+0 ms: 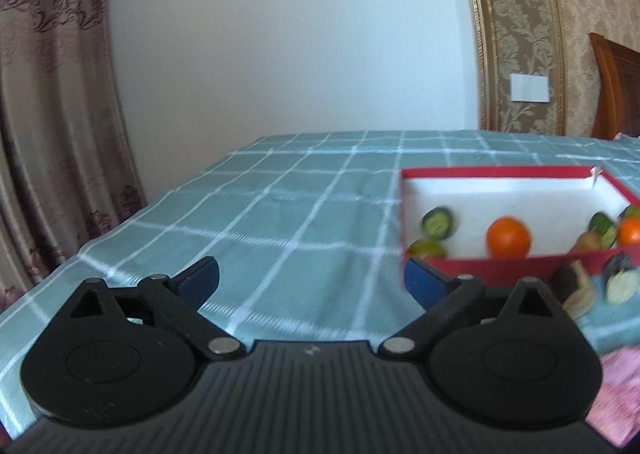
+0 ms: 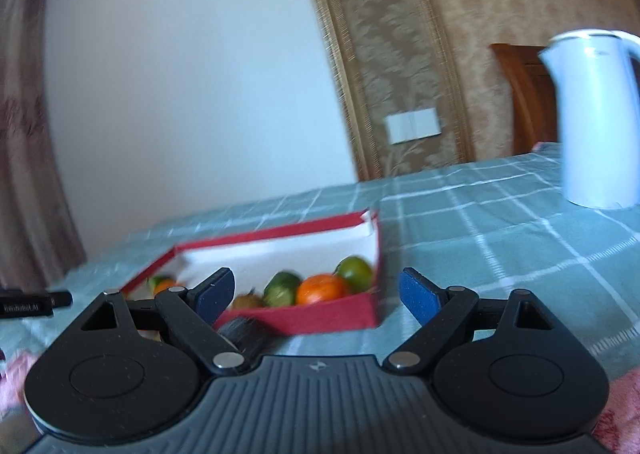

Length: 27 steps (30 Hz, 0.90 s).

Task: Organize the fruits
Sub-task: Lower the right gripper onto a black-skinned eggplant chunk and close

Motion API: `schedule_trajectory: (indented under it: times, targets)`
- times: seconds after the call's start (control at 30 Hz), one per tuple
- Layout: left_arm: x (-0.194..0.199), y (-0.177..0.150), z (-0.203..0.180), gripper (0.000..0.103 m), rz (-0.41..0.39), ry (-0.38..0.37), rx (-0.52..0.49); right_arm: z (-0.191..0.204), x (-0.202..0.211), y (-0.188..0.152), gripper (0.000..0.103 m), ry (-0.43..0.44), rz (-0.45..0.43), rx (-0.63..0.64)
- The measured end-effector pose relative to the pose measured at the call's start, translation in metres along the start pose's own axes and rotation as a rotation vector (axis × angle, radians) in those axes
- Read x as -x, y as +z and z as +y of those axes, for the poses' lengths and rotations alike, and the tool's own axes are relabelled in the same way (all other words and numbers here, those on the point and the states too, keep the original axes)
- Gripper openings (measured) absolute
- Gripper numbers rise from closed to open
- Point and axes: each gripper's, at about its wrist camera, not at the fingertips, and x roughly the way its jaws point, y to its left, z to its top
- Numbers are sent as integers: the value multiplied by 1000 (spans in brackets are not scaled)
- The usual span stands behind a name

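Left gripper [image 1: 311, 281]: jaws spread wide, nothing between the blue pads [image 1: 424, 284], only checked tablecloth [image 1: 280, 214] beyond. Probably free for the next pick. Just past the right-hand pad, the red box [image 1: 500, 268], white inside, placed as the collecting tray; in it an orange [image 1: 509, 237], green fruits such as one by the left wall [image 1: 438, 223], more at the far right. Outside its near wall, right of the fingers, two dark cut pieces [image 1: 620, 278] not yet boxed.

Right gripper [image 2: 318, 290]: also wide, holding nothing. Between and beyond the pads, the same box's near wall [image 2: 320, 314] with an orange [image 2: 322, 288] and green fruits [image 2: 354, 272]; a blurred dark item [image 2: 240, 328] close to the left pad. Far right, a white kettle [image 2: 596, 118], clear of the work.
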Motion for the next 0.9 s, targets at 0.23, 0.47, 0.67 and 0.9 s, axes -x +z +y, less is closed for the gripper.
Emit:
schedule_trajectory:
  times: [0.23,0.47,0.67,0.9]
  targets:
    - [-1,-14,13,99,12,-7,33,34,-33,1,90,33,159,171]
    - [-1,-14,17,99,-3,-29,53,43,-56,-1,81,81,250,197]
    - [-2,-15,18,99,5,-42,66,44,-66,-1,65,98,298,178]
    - [-2,-15,18,99,12,-46,73,50,-75,-2,49,118,340,188]
